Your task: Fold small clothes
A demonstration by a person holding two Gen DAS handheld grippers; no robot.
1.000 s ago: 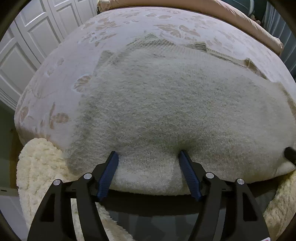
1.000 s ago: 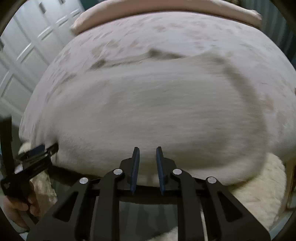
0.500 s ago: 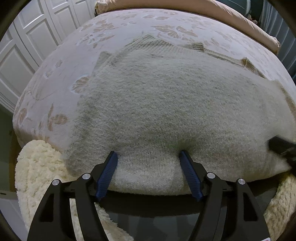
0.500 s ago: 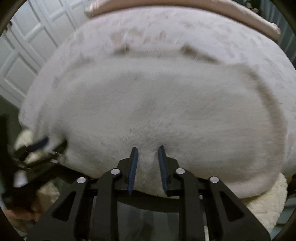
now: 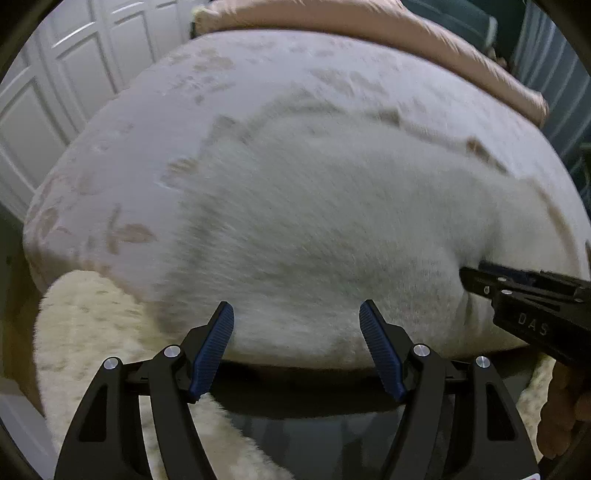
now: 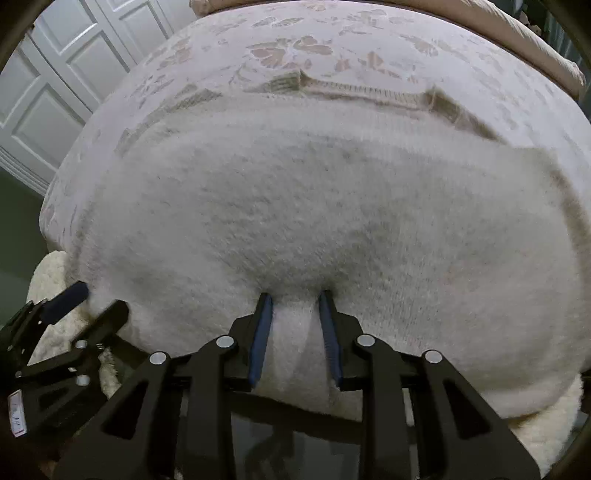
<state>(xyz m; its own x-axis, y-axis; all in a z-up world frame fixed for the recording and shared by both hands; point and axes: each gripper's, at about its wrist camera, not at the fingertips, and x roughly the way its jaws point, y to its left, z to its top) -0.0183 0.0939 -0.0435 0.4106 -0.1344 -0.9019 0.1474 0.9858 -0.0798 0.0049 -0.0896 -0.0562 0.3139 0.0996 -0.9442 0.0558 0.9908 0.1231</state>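
A cream knitted sweater [image 6: 332, 206] is spread on the floral bedspread [image 6: 332, 40]. A ridge of its near hem is straddled by the right gripper [image 6: 295, 299], whose jaws have just been opening. The left gripper [image 5: 295, 314] is held wide apart over the hem, gripping nothing.

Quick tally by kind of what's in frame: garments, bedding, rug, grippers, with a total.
Sweater: 1, cream knit, flat on the bed
Floral bedspread: 1
Tan pillow: 1
Shaggy rug: 1
Grippers: 2, left gripper and right gripper, both at the sweater's near edge
Total: 6
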